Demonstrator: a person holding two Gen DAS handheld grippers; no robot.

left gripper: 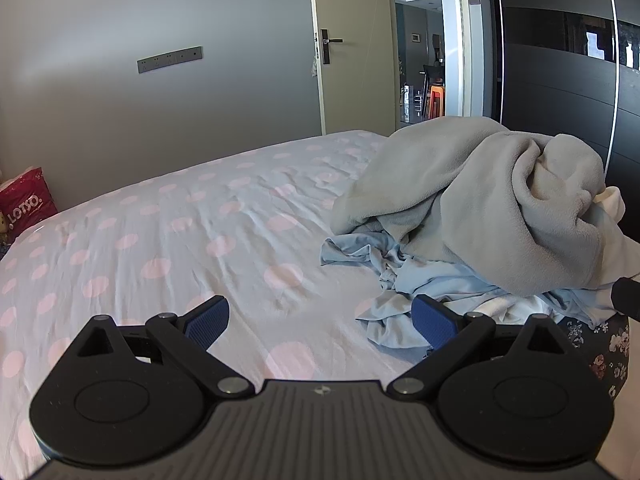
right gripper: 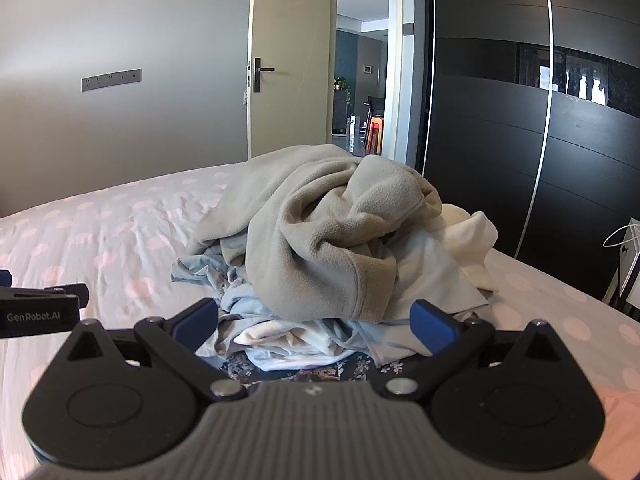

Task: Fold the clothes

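A pile of clothes lies on the bed. A grey fleece garment (left gripper: pixel 500 200) (right gripper: pixel 320 232) is on top, over a light blue garment (left gripper: pixel 400 276) (right gripper: pixel 240 300), a white one (right gripper: pixel 460 236) and a dark floral one (right gripper: pixel 320 368) (left gripper: pixel 612 344). My left gripper (left gripper: pixel 320 322) is open and empty, low over the sheet, left of the pile, its right pad (left gripper: pixel 434 320) by the blue cloth. My right gripper (right gripper: pixel 316 324) is open and empty, just in front of the pile. The left gripper also shows at the left edge of the right wrist view (right gripper: pixel 40 308).
The bed sheet (left gripper: pixel 180 248) is white with pink dots. A red bag (left gripper: pixel 26 204) sits at the far left by the wall. A dark wardrobe (right gripper: pixel 520 140) stands right of the bed, an open door (right gripper: pixel 292 80) beyond it. A white bag (right gripper: pixel 630 264) hangs at right.
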